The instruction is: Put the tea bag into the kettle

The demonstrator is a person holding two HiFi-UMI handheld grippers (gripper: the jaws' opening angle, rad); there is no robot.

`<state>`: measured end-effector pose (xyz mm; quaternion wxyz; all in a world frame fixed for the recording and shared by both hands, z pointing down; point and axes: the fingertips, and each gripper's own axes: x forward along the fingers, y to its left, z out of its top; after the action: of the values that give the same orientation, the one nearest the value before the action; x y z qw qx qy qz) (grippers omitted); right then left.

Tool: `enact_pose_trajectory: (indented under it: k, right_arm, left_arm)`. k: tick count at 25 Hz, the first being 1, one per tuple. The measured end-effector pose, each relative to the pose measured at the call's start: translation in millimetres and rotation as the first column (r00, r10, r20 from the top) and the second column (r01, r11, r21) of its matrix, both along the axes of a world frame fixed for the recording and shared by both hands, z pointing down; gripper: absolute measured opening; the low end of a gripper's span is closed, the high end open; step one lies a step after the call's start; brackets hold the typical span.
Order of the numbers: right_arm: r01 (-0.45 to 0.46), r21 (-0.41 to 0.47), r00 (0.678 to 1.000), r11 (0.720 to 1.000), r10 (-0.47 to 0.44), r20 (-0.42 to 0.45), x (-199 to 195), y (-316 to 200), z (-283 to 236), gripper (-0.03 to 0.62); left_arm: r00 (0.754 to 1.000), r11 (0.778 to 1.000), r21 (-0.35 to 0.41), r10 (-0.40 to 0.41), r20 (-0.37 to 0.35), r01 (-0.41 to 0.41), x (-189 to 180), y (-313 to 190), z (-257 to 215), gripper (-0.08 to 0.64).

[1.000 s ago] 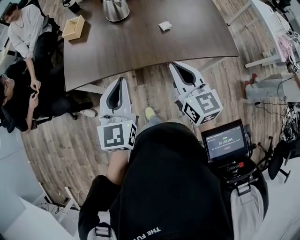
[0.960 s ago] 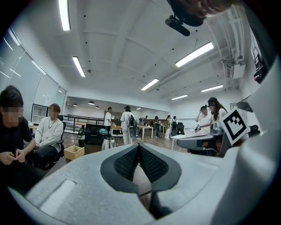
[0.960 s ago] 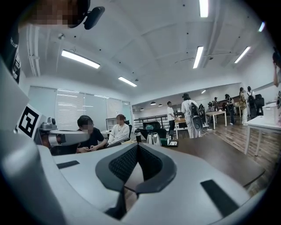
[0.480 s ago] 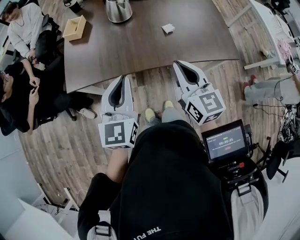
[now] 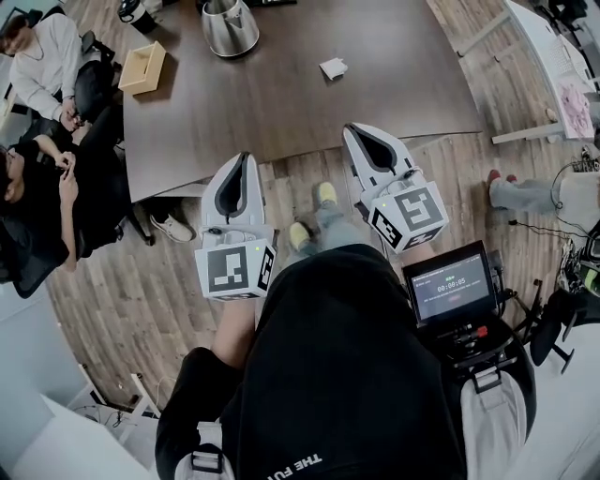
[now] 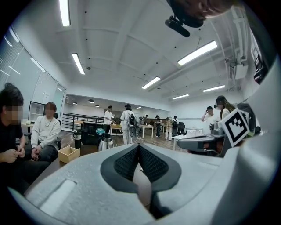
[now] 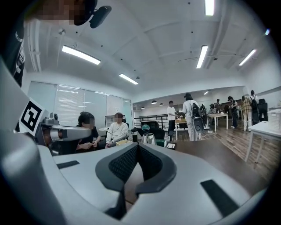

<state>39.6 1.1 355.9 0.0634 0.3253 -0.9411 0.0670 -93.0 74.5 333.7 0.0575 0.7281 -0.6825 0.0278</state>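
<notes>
Pale plank floor [image 5: 141, 272] is seen round a dark counter [image 5: 281, 103] with fine wood grain and a curved near edge.

Set against a second ago, the counter is shown further down the head view and closer to both grippers. More of the kettle [image 5: 230, 26] is now shown at the top edge. The tea bag [image 5: 333, 67] has been carried a little lower in the frame. Two yellow-toed shoes [image 5: 325, 194] are now seen between the grippers, where only one was seen before.

The left gripper [image 5: 246, 159] and right gripper [image 5: 354, 129] are held side by side, their tips at the counter's near edge. Each is a smooth, pale grey moulded shell that tapers to a point, with a marker cube at the back. In both gripper views the black, finely ribbed pads are seen pressed together at the tips. Both pairs of jaws are closed and nothing is held in them.

The tea bag, a small flat white square, lies on bare counter, well apart from both grippers and to the right of the kettle. The kettle is rounded, shiny metal with a dark lid. An open, light wooden box [image 5: 143, 67] is set near the counter's left edge.
</notes>
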Motion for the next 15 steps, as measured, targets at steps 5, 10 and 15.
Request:
enact_pose_trajectory:
  k: [5, 10, 15]
  right_arm:
    - [0.024, -0.002, 1.0, 1.0, -0.024, 0.018, -1.3, -40.2, 3.3, 0.005]
    - [0.024, -0.006, 0.999, 1.0, -0.024, 0.045, 5.7, -93.5, 5.7, 0.005]
    - [0.049, -0.006, 0.997, 0.999, -0.049, 0.052, 3.4, -114.7, 4.5, 0.005]
  left_arm:
    - [0.999, 1.0, -0.005, -0.016, 0.033, 0.016, 4.5, -36.6, -4.4, 0.002]
    - [0.998, 1.0, -0.006, -0.016, 0.058, 0.017, 12.4, -87.8, -5.5, 0.002]
    - [0.998, 1.0, -0.013, -0.021, 0.058, 0.022, 14.0, -112.4, -4.4, 0.003]
